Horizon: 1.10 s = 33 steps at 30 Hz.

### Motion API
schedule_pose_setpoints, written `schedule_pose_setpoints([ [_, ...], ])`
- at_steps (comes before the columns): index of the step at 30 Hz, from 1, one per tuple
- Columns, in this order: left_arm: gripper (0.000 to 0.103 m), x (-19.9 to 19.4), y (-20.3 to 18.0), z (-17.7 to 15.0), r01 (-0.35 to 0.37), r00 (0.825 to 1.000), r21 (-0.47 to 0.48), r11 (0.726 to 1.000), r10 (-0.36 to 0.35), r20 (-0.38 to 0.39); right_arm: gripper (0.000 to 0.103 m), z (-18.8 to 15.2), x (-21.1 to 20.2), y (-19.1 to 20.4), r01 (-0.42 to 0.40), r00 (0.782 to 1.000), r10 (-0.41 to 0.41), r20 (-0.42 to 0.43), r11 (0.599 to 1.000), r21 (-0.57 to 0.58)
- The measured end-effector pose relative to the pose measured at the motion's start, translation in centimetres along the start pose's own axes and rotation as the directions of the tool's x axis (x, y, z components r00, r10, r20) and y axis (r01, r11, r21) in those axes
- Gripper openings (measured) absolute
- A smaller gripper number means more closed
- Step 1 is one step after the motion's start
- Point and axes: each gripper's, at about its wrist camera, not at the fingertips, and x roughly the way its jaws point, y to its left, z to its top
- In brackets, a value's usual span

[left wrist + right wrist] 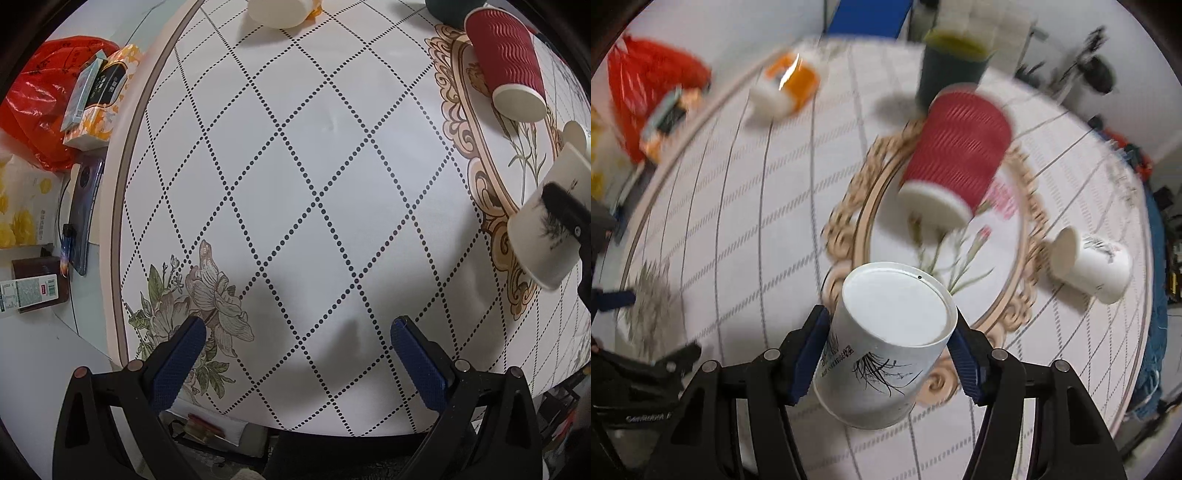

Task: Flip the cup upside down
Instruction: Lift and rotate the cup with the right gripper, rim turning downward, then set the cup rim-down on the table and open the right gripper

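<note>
The left gripper (pixel 297 354) hangs over the desk (pixel 295 147), jaws wide with nothing between them. The right gripper (pixel 890 350) holds the white cup (pixel 886 343) tight above the desk, tilted, flat bottom facing the camera.

A round table (pixel 332 155) covered in a white cloth with dotted diamond lines, printed flowers and an ornate beige oval frame is carrying 4 things: a red ribbed paper cup (pixel 956 155) lying on its side inside the frame, a dark green cup (pixel 951 68) standing beyond it, a white-and-orange container (pixel 785 88) lying far left, and a white printed paper cup (pixel 1089 264) lying at the right.
</note>
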Motion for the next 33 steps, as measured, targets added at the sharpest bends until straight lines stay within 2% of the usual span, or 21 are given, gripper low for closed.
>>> schedule_pose_setpoints([
  [3,0.103,0.2,-0.1,0.0,-0.007,1.0,0.013,1.0,0.007,-0.001,0.066,-1.5,-1.2,0.9,0.035,0.995,-0.036,0.097,0.999,0.016],
  [8,0.103,0.2,-0.4,-0.2,-0.01,1.0,0.03,1.0,0.01,0.006,0.066,-3.3,-0.6,1.7,0.059,0.988,-0.059,0.145,0.998,0.009],
  [17,0.103,-0.9,-0.4,-0.4,0.011,0.999,0.037,0.999,-0.012,0.038,0.066,-4.0,-1.1,2.0,0.033,0.992,-0.034,0.118,0.999,0.009],
  [19,0.103,-1.4,-0.4,-0.3,0.022,0.999,0.037,0.999,-0.024,0.049,0.069,-3.9,-1.6,1.8,0.022,0.993,-0.024,0.118,1.0,0.02],
  [23,0.103,-3.1,-0.2,-0.7,0.049,0.995,0.047,0.998,-0.052,0.079,0.093,-3.9,-3.8,0.6,0.002,0.994,-0.012,0.109,0.996,0.094],
  [27,0.103,-5.5,-0.6,-1.4,0.069,0.987,0.073,0.995,-0.079,0.138,0.095,-4.8,-6.7,-1.0,0.029,0.996,-0.045,0.076,0.98,0.197],
  [33,0.103,-9.7,-2.1,-2.8,0.092,0.97,0.084,0.992,-0.108,0.219,0.099,-8.1,-10.4,-3.5,0.115,0.993,-0.119,-0.006,0.94,0.323],
])
